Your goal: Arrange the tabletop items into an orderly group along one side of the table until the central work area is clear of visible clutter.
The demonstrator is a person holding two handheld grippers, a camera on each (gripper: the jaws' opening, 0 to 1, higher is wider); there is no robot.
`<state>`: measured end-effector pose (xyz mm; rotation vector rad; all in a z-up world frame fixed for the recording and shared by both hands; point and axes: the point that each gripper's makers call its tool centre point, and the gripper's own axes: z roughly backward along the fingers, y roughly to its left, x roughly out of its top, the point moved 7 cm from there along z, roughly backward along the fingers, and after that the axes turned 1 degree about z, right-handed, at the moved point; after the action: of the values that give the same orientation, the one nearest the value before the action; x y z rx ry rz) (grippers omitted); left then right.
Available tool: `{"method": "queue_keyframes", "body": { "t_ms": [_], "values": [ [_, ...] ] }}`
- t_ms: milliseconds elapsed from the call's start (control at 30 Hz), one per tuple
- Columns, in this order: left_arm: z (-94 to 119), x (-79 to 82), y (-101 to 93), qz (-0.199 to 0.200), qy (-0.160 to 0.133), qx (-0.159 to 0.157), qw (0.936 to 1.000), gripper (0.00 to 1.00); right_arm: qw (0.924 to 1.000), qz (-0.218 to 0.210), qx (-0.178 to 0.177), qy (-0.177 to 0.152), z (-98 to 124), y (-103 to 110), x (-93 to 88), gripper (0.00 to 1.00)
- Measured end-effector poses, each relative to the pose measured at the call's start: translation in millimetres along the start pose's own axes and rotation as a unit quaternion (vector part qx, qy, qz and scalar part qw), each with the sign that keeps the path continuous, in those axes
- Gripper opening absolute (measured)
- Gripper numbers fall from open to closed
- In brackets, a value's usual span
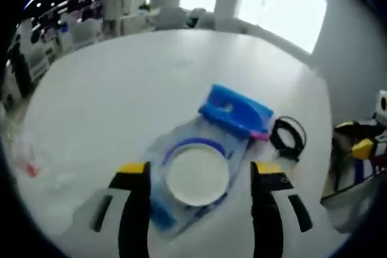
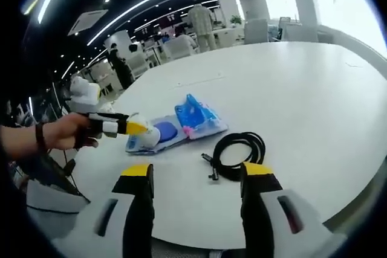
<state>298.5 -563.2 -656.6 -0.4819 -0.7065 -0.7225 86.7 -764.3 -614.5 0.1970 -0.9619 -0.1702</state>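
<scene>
White table (image 2: 314,89) holds clear pouch (image 2: 175,126), long axis toward window.

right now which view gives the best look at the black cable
The right gripper view. There the black cable lies whole as a loose coil on the white table, plug end visible, just ahead of the right claw. In the left gripper view it is smaller and blurred, beside the blue packet.
</scene>
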Motion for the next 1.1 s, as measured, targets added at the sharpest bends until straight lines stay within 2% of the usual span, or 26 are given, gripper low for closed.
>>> {"method": "queue_keyframes", "body": {
  "t_ms": [67, 133, 267, 467, 567, 767, 900, 1033, 1100],
  "values": [
    [-1.4, -1.2, 0.1, -0.004, 0.002, 0.008, 1.0000, 0.42, 1.0000, -0.002, 0.000, 0.002, -0.1, 0.0, -0.6, 0.56],
    [-2.0, -1.0, 1.8, 0.000, -0.002, 0.012, 0.9999, 0.41, 0.9999, -0.006, -0.001, 0.010, -0.5, -0.3, -2.4, 0.54],
    [0.2, 1.1, 4.2, 0.008, -0.011, 0.019, 0.9997, 0.40, 1.0000, -0.006, -0.002, 0.004, 0.2, -0.8, -1.6, 0.54],
    [18.5, 8.1, -1.9, 0.027, -0.030, 0.017, 0.9990, 0.40, 1.0000, -0.008, 0.003, 0.002, 0.3, 0.6, -0.6, 0.53],
    [28.5, 12.1, -1.9, 0.031, -0.040, 0.017, 0.9986, 0.39, 0.9999, 0.003, 0.008, 0.015, -2.7, 4.1, -2.2, 0.53],
    [50.7, 12.5, -2.1, 0.032, -0.055, 0.015, 0.9979, 0.39, 0.9985, 0.027, 0.040, 0.025, -9.0, 17.5, 0.7, 0.53],
    [66.1, 10.4, 0.1, 0.029, -0.062, 0.016, 0.9975, 0.39, 0.9958, 0.058, 0.054, 0.046, -15.2, 26.0, -2.0, 0.52],
    [78.7, 9.1, 1.1, 0.032, -0.072, 0.016, 0.9968, 0.39, 0.9953, 0.051, 0.071, 0.042, -20.2, 32.3, 1.0, 0.52],
    [87.4, 8.5, 2.5, 0.033, -0.079, 0.017, 0.9962, 0.39, 0.9950, 0.030, 0.087, 0.039, -26.2, 39.4, 2.6, 0.52]
  ]
}}
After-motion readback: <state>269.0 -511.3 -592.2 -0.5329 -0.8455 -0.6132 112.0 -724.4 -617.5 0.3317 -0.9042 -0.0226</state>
